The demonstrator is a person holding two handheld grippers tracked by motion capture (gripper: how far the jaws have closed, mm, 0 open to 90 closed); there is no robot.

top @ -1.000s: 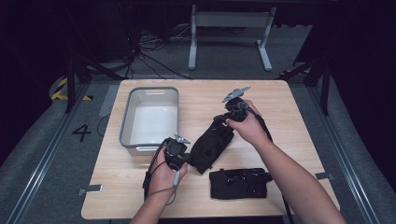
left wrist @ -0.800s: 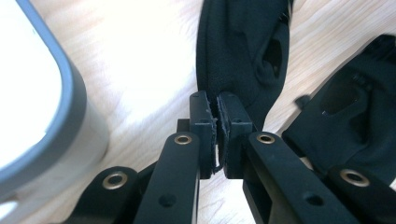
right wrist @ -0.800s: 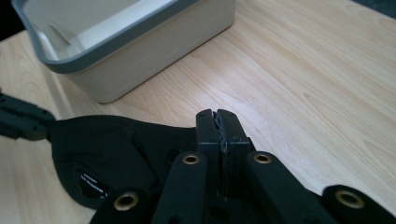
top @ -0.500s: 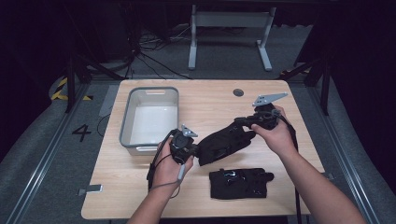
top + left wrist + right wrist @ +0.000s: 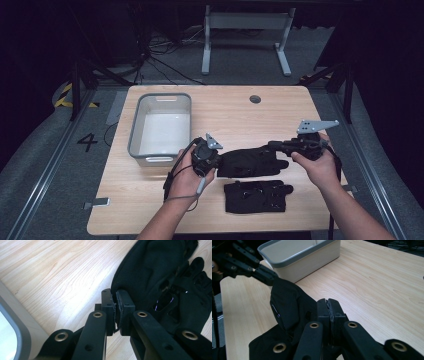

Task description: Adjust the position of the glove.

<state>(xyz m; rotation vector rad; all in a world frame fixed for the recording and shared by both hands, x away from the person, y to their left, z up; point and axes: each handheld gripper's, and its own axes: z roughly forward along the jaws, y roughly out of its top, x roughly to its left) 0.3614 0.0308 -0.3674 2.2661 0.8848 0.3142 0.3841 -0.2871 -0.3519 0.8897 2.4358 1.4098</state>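
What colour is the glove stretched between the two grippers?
Black; the glove shows best in the high view.

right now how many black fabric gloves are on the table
2. One black fabric glove is stretched between the left gripper and the right gripper, both clamped on it. The other black fabric glove lies flat on the wooden table, nearer the person.

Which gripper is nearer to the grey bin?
Left. The left gripper sits just off the grey bin at its near right corner, clamping the held glove; the right gripper is farther right.
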